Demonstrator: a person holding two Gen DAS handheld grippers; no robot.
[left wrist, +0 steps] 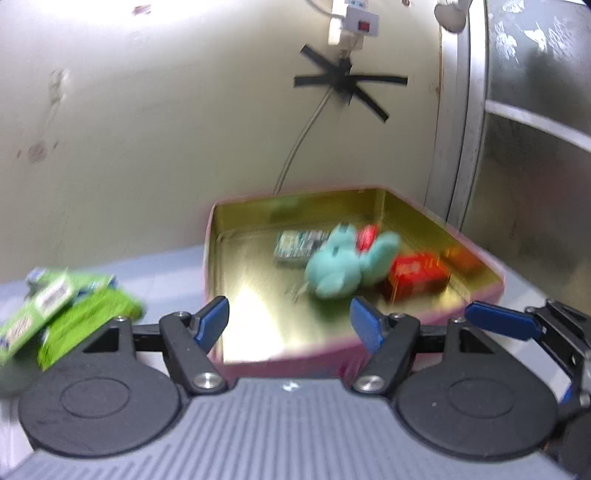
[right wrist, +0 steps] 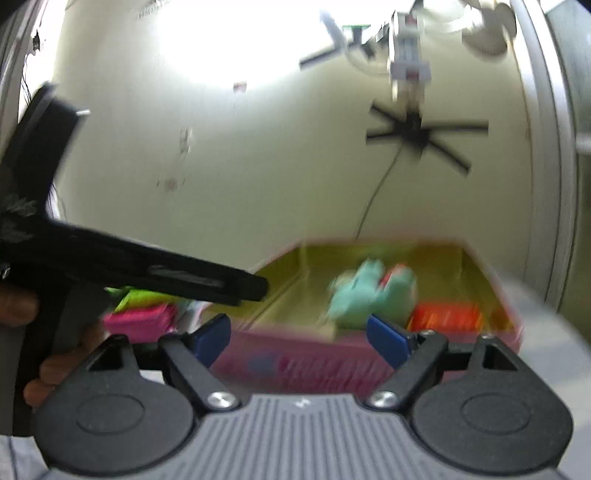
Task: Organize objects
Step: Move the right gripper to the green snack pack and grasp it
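Observation:
A pink tin with a gold inside stands ahead in the left wrist view. In it lie a teal plush toy, a red box, a small red item and a grey-green patterned packet. Green packets lie on the table left of the tin. My left gripper is open and empty at the tin's near wall. My right gripper is open and empty before the same tin, with the plush toy and red box beyond. All is blurred.
A cream wall with black tape, a cable and a white switch box stands behind. A metal-framed glass panel is on the right. In the right wrist view the left gripper's black body and a hand are at left, above a pink packet.

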